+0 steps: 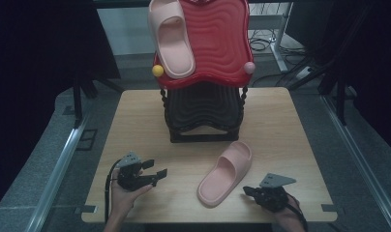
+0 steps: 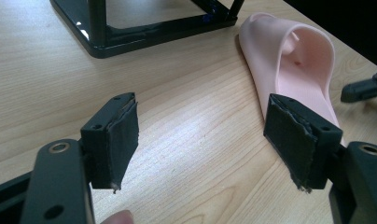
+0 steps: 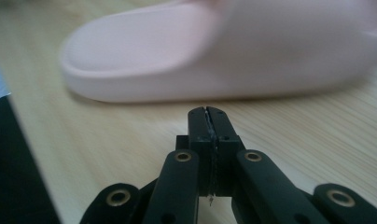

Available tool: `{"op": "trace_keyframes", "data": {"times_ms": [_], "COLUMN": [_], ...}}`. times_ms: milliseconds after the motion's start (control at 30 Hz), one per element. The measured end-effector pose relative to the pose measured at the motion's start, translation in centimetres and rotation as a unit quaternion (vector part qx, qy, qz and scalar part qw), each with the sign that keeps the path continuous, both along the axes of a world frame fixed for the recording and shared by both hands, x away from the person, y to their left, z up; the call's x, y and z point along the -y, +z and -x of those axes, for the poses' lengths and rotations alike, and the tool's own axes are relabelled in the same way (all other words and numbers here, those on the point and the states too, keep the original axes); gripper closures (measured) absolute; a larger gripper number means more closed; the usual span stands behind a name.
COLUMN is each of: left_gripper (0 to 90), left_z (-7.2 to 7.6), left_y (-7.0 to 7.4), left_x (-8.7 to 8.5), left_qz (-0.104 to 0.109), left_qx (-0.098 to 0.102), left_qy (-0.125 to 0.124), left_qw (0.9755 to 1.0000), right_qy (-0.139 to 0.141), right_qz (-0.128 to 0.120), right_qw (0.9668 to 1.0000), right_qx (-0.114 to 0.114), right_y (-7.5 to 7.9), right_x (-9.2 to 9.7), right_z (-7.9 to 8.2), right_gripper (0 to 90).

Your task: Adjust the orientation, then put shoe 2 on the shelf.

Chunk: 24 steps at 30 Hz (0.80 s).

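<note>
Pink slippers are seen in two places: one slipper (image 1: 225,173) lies flat on the wooden desk (image 1: 290,140), toe end toward the rack and heel toward the near edge, while a second slipper (image 1: 171,38) rests on the red top tray (image 1: 222,43) of a tiered rack (image 1: 203,116) standing at the far middle of the desk. A yellow ball (image 1: 157,70) and a pink ball (image 1: 249,67) are set at the tray's front corners. The left gripper (image 1: 155,173) is held in a hand (image 1: 123,193) at the near left of the desk, well apart from the slipper on the desk; in the left gripper view its jaws are spread wide with nothing between them, only bare desk being framed, and the slipper (image 2: 289,60) is seen beyond the right-hand jaw with the rack's black base (image 2: 130,37) farther off. The right gripper (image 1: 247,191) is placed near the desk's front edge, just beside the heel end of the slipper on the desk. In the right gripper view the right gripper (image 3: 209,114) is seen with its jaws pressed fully together, nothing caught between them, and the slipper (image 3: 214,56) lies close ahead, blurred, so whether the tips touch it cannot quite be made out; a narrow strip of desk appears to separate them.
</note>
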<state>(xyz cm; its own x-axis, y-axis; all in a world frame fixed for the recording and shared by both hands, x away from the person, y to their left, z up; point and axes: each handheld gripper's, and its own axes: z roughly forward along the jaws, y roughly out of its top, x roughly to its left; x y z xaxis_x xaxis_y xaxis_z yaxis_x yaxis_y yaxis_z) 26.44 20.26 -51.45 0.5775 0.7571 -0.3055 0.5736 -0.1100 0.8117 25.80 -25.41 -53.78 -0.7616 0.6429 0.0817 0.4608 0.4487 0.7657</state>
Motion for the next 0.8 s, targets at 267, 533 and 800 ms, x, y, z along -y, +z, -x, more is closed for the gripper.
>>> {"op": "trace_keyframes", "data": {"times_ms": [267, 533, 800], "left_gripper": [26.4, 26.5, 27.1], "left_z": [0.0, -0.1, -0.8], "left_y": [-0.1, -0.4, -0.4], "left_x": [0.2, 1.6, 3.8], "left_qz": [-0.004, -0.015, -0.019], "left_qx": [0.001, 0.004, 0.006], "left_qy": [0.002, 0.005, 0.002], "left_qw": [1.0, 0.9999, 0.9998], "right_qy": [-0.089, -0.112, -0.132], "right_qz": [-0.031, -0.044, -0.045], "right_qw": [0.9954, 0.9923, 0.99], "right_qx": [0.02, 0.031, 0.023], "right_y": [0.4, -0.1, -0.3], "right_x": [5.9, 7.4, 7.5], "right_z": [-0.7, -1.0, -1.3], "right_gripper": [84.3, 61.8, 54.9]}}
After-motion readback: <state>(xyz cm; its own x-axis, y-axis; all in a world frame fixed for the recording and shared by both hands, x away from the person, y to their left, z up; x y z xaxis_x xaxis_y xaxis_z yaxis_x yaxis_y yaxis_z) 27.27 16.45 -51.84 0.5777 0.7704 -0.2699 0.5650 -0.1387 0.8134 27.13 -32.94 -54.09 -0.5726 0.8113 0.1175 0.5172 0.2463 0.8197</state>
